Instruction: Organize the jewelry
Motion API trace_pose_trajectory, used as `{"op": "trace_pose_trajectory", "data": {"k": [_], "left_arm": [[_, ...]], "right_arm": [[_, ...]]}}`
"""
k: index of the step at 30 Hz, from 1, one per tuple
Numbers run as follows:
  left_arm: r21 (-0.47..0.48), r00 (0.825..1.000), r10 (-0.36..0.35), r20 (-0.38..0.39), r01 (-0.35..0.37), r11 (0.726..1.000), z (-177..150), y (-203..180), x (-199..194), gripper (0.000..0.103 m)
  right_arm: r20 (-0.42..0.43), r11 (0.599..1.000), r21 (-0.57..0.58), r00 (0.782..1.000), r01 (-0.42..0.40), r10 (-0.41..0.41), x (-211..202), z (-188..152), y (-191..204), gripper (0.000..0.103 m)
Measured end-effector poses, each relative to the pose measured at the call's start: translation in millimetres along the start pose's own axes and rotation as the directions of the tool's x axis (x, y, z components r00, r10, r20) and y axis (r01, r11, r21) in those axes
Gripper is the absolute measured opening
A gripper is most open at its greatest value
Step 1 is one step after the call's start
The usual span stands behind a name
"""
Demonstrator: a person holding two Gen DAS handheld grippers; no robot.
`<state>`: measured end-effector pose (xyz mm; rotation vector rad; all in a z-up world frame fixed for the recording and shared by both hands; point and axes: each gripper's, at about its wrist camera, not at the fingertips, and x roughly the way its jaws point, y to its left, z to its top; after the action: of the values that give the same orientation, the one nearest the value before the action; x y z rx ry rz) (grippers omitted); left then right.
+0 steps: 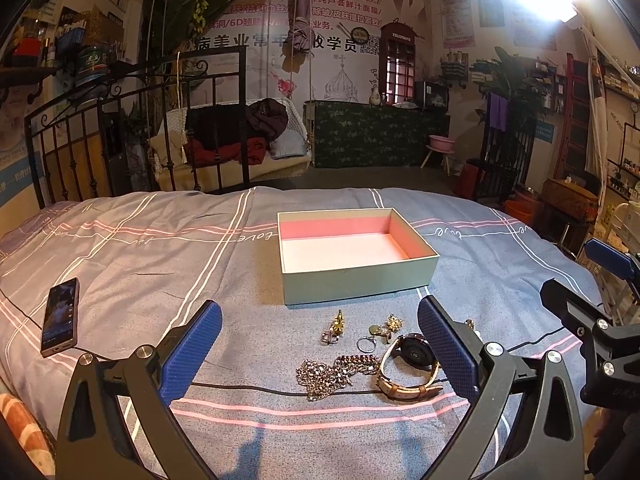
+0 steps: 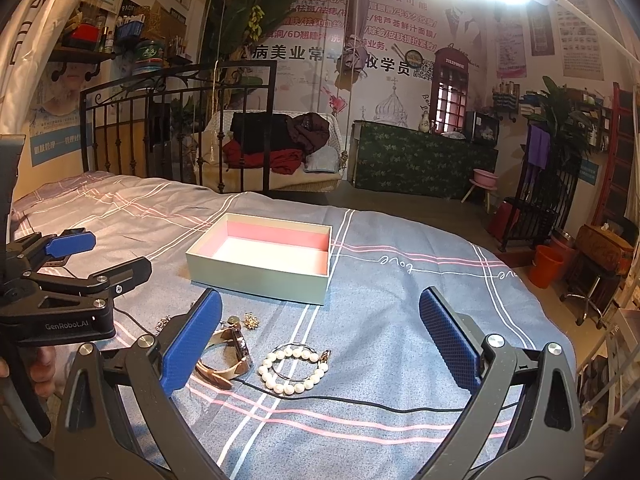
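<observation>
An open pale green box (image 1: pixel 360 280) with a pink inside stands empty on the bedspread; it also shows in the right wrist view (image 2: pixel 256 270). In front of it lie a silver chain (image 1: pixel 332 372), a watch with a tan strap (image 1: pixel 408 364), a ring (image 1: pixel 365 344) and small gold pieces (image 1: pixel 338 326). A pearl bracelet (image 2: pixel 294 368) lies beside the watch (image 2: pixel 230 356). My left gripper (image 1: pixel 320 354) is open and empty above the chain. My right gripper (image 2: pixel 320 350) is open and empty above the pearl bracelet.
A phone (image 1: pixel 60 316) lies on the bed at the left, with a black cable (image 2: pixel 360 398) running across the blue striped bedspread (image 1: pixel 160 248). An iron bed frame (image 1: pixel 140 132) stands behind. The bed edge drops off at the right by an orange bucket (image 2: pixel 546 266).
</observation>
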<state>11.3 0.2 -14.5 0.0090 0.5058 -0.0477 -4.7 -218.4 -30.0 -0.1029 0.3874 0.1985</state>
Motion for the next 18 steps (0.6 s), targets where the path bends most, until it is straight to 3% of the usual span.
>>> {"op": "trace_pose_trajectory", "data": {"k": [13,18], "left_arm": [[0.014,1.0,0.006,-0.007,-0.005,1.0,0,1,6,0.097],[0.021,0.996,-0.029,-0.08,0.031,0.999,0,3,16,0.097]], "right_arm": [[-0.027,1.0,-0.003,1.0,-0.006,0.006,7,7,-1,0.097],[-0.094,1.0,-0.002,0.996,-0.002,0.002,15,11,-3,0.097]]}}
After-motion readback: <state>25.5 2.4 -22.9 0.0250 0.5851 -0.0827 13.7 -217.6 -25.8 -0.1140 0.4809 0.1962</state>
